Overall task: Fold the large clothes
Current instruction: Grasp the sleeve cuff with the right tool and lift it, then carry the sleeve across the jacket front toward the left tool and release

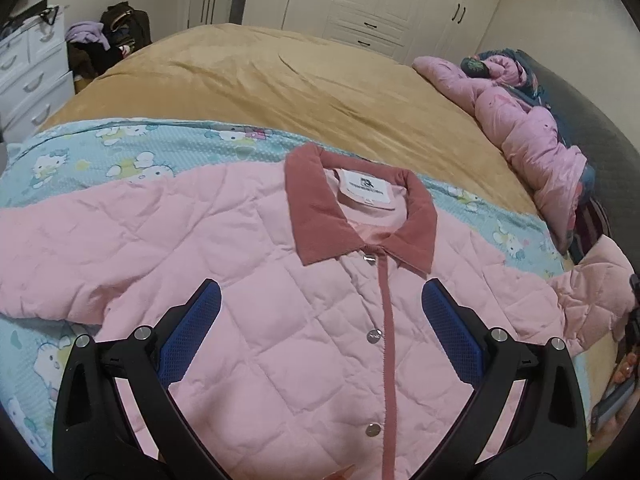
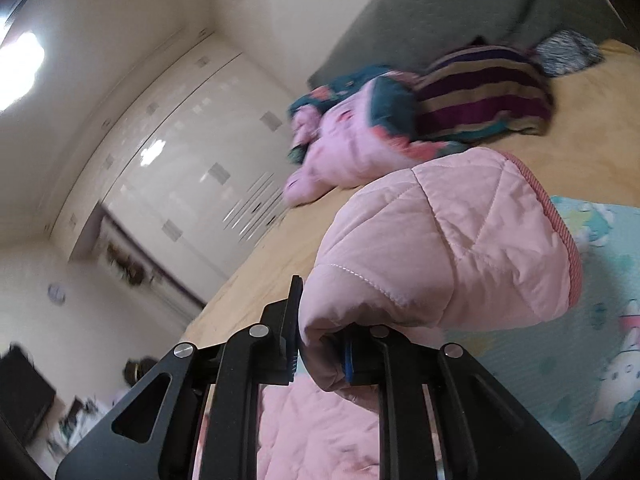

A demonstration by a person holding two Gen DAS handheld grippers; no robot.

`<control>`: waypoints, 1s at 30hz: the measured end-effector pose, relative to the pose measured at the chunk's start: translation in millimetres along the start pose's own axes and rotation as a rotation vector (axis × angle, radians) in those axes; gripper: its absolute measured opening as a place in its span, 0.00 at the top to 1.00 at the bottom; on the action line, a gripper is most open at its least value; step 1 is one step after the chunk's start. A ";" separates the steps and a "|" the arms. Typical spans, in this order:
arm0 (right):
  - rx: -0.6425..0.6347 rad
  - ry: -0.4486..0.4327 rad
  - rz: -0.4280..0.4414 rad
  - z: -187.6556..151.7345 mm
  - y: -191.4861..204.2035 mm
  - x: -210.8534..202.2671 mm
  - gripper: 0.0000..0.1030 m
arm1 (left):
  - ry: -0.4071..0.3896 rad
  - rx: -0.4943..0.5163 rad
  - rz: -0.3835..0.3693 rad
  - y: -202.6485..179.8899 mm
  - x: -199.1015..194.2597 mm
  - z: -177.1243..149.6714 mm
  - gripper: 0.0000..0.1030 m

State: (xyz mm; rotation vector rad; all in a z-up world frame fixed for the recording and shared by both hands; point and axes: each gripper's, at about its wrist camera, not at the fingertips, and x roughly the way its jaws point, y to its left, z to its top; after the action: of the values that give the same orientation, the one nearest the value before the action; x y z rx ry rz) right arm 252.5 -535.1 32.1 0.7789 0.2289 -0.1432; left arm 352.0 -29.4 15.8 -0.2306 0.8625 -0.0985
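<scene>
**Sleeve in the right hand, body under the left: the fold runs inward across the placket**

The pink quilted jacket (image 1: pixel 248 280) lies front-up and snapped shut on a blue cartoon-print blanket (image 1: pixel 120 148) spread over the tan bed (image 1: pixel 300 80). Its darker pink collar (image 1: pixel 352 216) points away from the person, so the long axis of the body runs from near to far, marked by the placket strip (image 1: pixel 387 320) with its snaps.

The left hand-held gripper (image 1: pixel 320 300) hovers over the chest with its blue pads spread wide, one on each side of the placket, holding nothing. Whether it touches the fabric cannot be told.

The right hand-held gripper (image 2: pixel 320 344) is clamped on the right sleeve (image 2: pixel 440 248), pinching a fold of it just behind the cuff (image 2: pixel 560 248), whose ribbed edge stands lifted clear of the blanket. In the left wrist view that sleeve (image 1: pixel 592 292) shows at the far right edge, well out from the body.

So the held sleeve lies off to the right of the jacket's axis, and the likely move is to carry it leftward across the chest, toward the placket. The right hand is the one already holding it; the left sits well placed to pin the body while the sleeve crosses. A heap of other bedding (image 1: pixel 532 128) lies farther up the bed, apart from the work.
</scene>
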 end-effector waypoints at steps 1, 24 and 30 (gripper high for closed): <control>-0.020 0.018 0.009 -4.4 8.6 5.6 0.85 | 0.000 -0.005 -0.001 3.0 -1.1 0.6 0.08; -0.592 0.429 0.267 -213.3 200.2 66.0 0.85 | -0.006 -0.230 -0.257 54.9 -10.8 3.9 0.09; -0.580 0.614 0.228 -259.0 192.4 87.1 0.85 | 0.009 -0.265 -0.296 62.0 -4.3 2.5 0.09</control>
State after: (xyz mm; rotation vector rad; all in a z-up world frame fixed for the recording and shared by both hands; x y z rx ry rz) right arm 338.2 -219.8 -38.1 0.2439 0.7234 0.3754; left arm 350.7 32.0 5.7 -0.6061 0.8456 -0.2617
